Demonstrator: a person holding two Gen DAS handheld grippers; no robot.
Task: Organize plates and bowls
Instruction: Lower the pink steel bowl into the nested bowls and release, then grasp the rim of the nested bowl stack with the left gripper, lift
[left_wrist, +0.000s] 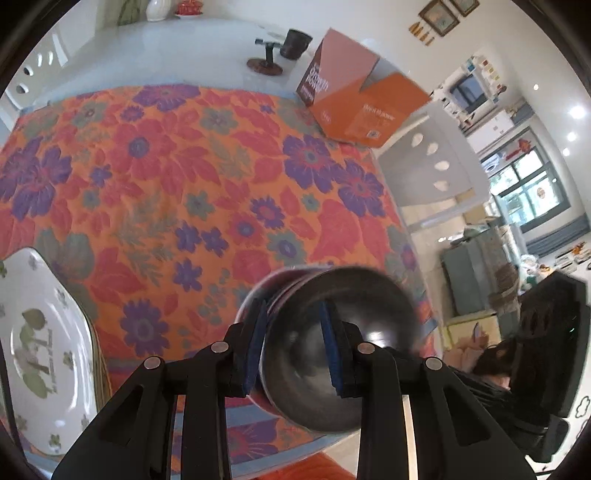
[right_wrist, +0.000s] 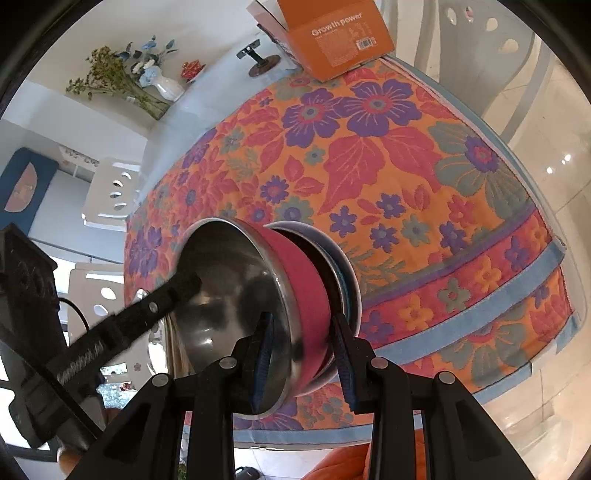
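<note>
A steel bowl with a pink outer band (right_wrist: 258, 295) is nested with a second bowl (right_wrist: 328, 254) above the floral tablecloth. My right gripper (right_wrist: 301, 354) is shut on the pink-banded bowl's rim, one pad inside, one outside. My left gripper (left_wrist: 291, 350) is shut on the same bowl's opposite rim, where the bowl (left_wrist: 343, 332) looks dark and blurred. The left gripper's finger (right_wrist: 162, 299) reaches into the bowl in the right wrist view. A white plate with a green leaf pattern (left_wrist: 40, 354) stands tilted at the left.
An orange cardboard box (left_wrist: 354, 96) stands at the table's far edge. A small stand (left_wrist: 266, 59) and dark cup (left_wrist: 295, 42) sit on the white tabletop behind. White plastic chairs (left_wrist: 436, 166) stand around the table. A vase with flowers (right_wrist: 162, 83) is in the far corner.
</note>
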